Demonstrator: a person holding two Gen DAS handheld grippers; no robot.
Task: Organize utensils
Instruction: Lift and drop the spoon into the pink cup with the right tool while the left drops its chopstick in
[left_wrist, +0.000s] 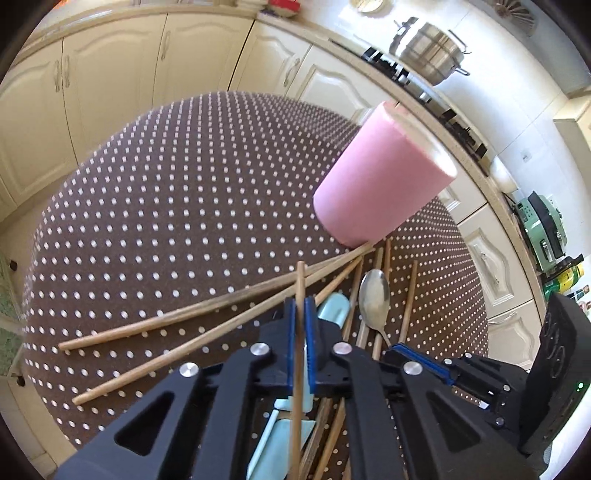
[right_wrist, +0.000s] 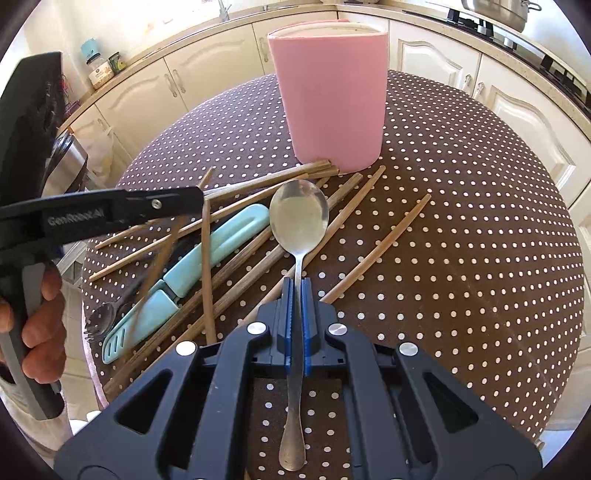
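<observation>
Right tongs: closed on the handle of the metal spoon. The pads clamp the handle partway along; the handle end trails back beneath the tong body, and the bowl projects ahead. The spoon's long axis runs along the tongs' pointing line, straight toward the pink holder.

Left tongs: closed on a single wooden chopstick. The stick passes between the blue pads, its tip protruding a short way ahead and its length trailing back under the body. In the right wrist view the same stick hangs steeply from the tong tips, with its lower end among the pile.

Loose items on the dotted tabletop, just beyond both tongs: scattered chopsticks, two pale blue cases and a small fork, overlapping one another.

Pink holder: upright at the far side of the pile, its base touching several chopstick ends. It lies directly ahead of the right tongs, and ahead and to the right of the left tongs. The opening is at the top, so each held item must likely be raised above the rim and turned toward vertical before release. Judged from alignment, the right hand has the more direct path.

A person's hand grips the left tool's handle.
</observation>
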